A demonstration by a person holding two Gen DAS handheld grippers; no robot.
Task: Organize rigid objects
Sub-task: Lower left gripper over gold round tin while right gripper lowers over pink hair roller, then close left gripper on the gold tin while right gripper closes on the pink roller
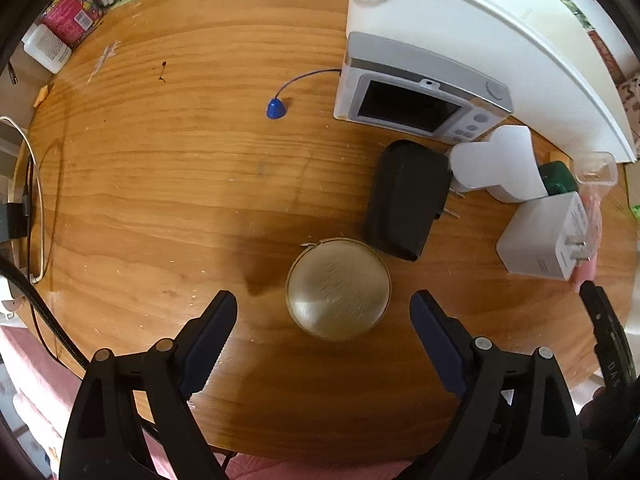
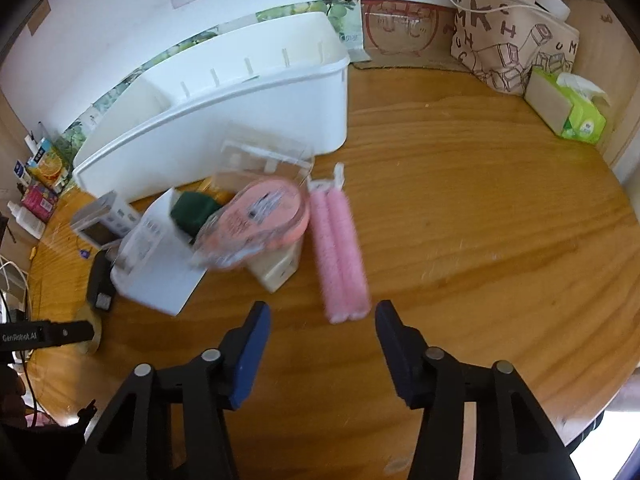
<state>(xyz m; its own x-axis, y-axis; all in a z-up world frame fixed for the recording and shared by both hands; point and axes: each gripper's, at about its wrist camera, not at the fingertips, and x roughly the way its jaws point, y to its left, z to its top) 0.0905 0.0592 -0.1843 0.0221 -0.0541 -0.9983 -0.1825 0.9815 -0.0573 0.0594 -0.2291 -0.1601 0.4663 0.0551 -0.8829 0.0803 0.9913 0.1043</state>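
Left gripper (image 1: 323, 312) hangs wide open over the round tin (image 1: 338, 289) near the desk's (image 1: 160, 184) front edge. Right gripper (image 2: 322, 320) sits half open, empty, behind pink rollers (image 2: 339, 252) mid-desk.

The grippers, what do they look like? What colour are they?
Both are black plastic claws. The left gripper and right gripper each have two chunky black fingers with silver round rivets and dark blue pads with ridged edges. White "GenRobot.AI" lettering shows on the left gripper's body in the right view.
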